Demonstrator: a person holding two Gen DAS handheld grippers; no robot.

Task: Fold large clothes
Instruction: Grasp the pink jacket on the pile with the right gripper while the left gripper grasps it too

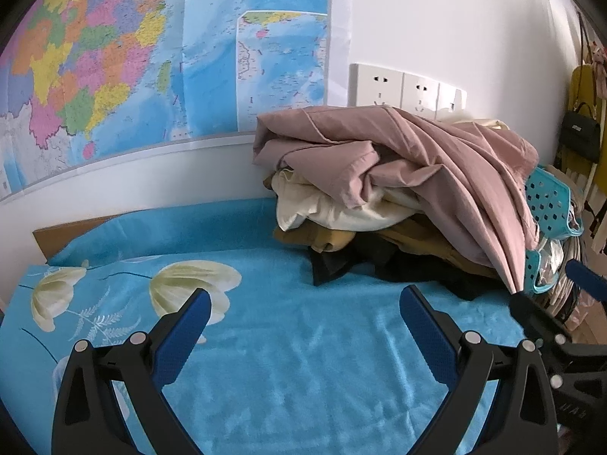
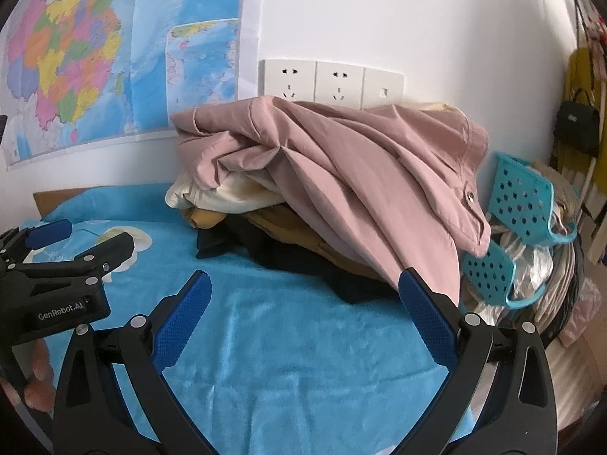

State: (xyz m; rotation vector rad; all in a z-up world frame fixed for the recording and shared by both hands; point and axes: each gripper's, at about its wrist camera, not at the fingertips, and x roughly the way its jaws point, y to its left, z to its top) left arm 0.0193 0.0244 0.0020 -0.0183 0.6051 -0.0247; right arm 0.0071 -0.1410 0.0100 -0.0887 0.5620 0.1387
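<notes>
The pink garment tops the clothes pile below the wall sockets, its long axis apparently running left-right, hem drooping beside the right gripper; both it and the left gripper gape empty

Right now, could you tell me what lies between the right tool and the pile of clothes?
Only bare blue bedsheet lies between the open right tool and the pile of clothes, as the right wrist view shows.
</notes>
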